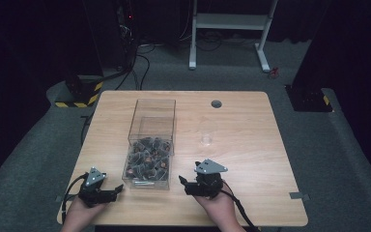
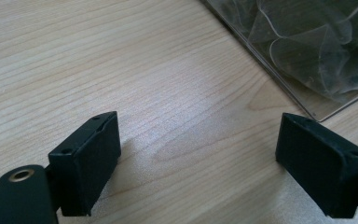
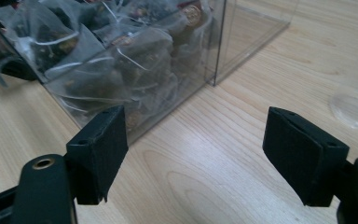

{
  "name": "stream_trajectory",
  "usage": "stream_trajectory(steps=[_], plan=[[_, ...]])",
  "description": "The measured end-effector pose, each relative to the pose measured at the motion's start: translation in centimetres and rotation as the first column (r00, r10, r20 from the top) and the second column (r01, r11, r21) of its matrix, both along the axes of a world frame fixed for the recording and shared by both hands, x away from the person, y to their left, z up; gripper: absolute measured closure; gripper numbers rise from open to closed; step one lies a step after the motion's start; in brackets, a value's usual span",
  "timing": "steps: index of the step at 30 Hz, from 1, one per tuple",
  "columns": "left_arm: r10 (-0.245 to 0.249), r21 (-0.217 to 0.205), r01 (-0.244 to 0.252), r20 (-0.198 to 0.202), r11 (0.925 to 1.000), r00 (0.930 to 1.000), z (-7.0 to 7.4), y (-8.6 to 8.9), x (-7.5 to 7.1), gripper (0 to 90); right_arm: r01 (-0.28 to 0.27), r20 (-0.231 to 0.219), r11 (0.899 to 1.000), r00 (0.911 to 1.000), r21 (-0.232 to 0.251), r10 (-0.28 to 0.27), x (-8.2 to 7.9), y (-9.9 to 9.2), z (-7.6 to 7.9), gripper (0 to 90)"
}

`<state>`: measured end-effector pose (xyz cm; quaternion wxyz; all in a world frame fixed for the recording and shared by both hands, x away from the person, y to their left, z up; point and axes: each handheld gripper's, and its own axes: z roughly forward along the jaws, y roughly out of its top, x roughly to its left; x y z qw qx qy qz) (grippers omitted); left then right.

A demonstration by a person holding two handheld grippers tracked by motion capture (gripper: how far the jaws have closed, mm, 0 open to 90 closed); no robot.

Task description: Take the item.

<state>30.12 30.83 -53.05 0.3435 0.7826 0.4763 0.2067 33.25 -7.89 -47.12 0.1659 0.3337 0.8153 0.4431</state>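
A clear plastic box [image 1: 150, 144] stands left of the table's middle, its near half filled with several see-through sachets of dark contents [image 1: 147, 162]. My left gripper [image 1: 117, 190] lies near the front left edge, pointing right at the box's near corner, open with nothing between its fingers. In the left gripper view the open gripper [image 2: 198, 154] hovers over bare wood, the box's corner [image 2: 307, 51] at the upper right. My right gripper [image 1: 183, 185] sits just right of the box's front, pointing left. In the right gripper view that gripper [image 3: 196, 154] is open, facing the sachet-filled box [image 3: 121, 65] with nothing between its pads.
A small clear cup [image 1: 206, 140] stands on the wooden table [image 1: 241, 164] right of the box, also at the right edge of the right gripper view as a clear cup [image 3: 354, 107]. A round cable hole [image 1: 216, 103] lies near the far edge. Dark floor and a white stand [image 1: 229, 21] lie beyond.
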Motion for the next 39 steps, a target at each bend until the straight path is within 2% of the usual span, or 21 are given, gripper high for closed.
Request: stream_trajectory(steps=[17, 25, 39], plan=[[0.0, 0.0, 0.0, 0.0, 1.0, 1.0, 0.0, 0.0, 0.0, 14.3, -0.079, 0.021, 0.996, 0.9967, 0.04, 0.078, -0.6, 2.2, 2.2, 25.0], [0.0, -0.001, 0.0, 0.0, 1.0, 1.0, 0.0, 0.0, 0.0, 14.3, -0.104, 0.032, 0.993, 0.9942, 0.052, 0.103, -0.8, 3.4, 2.7, 25.2], [-0.001, -0.001, 0.001, 0.0, 1.0, 1.0, 0.0, 0.0, 0.0, 14.2, -0.165, 0.05, 0.986, 0.9854, 0.038, 0.163, -0.9, 5.9, 3.4, 28.9]])
